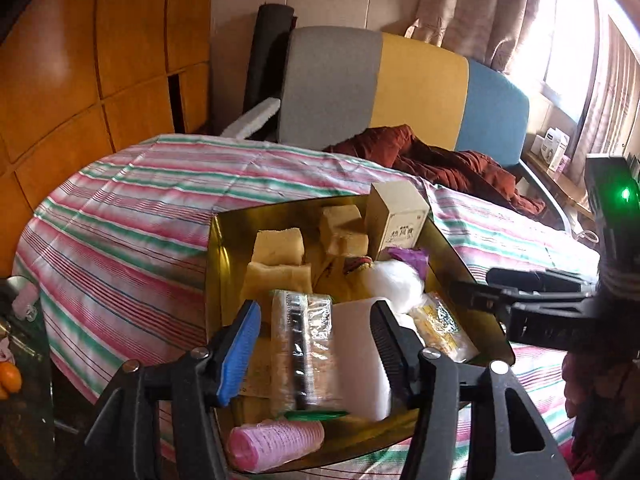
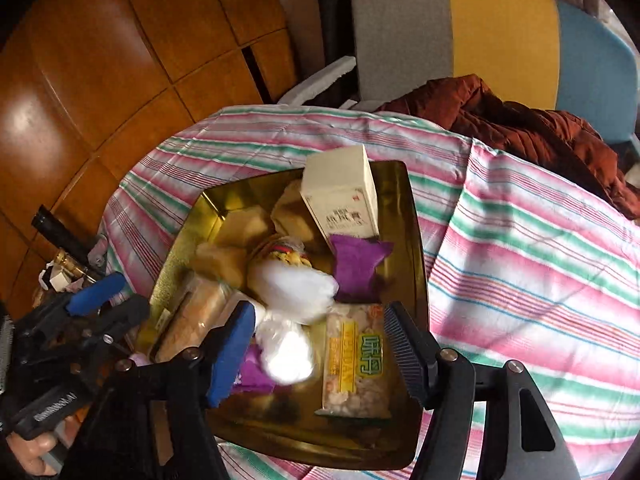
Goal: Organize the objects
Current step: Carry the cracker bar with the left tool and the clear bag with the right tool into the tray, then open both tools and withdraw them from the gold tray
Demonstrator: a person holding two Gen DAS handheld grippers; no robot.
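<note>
A gold tray [image 1: 224, 264] [image 2: 416, 240] sits on the striped cloth, filled with small items. In the left wrist view, my left gripper [image 1: 316, 328] is open over the tray's near end, above a clear packet [image 1: 300, 356] and a white block [image 1: 360, 356]; a pink roll [image 1: 276, 444] lies at the near rim. In the right wrist view, my right gripper [image 2: 320, 336] is open over a white cotton bag [image 2: 296, 300] and a snack packet [image 2: 356, 364]. A cream box [image 1: 396, 216] [image 2: 344, 196] stands at the far end, with yellow sponges [image 1: 280, 248] and a purple pouch [image 2: 356, 264] nearby.
The striped cloth [image 1: 132, 216] [image 2: 540, 264] covers a round table. A red-brown jacket [image 1: 440, 160] lies on a grey, yellow and blue seat back [image 1: 420, 84]. Wood panelling [image 1: 80, 72] is at the left. A glass side table with clutter [image 1: 16, 344] stands at the lower left.
</note>
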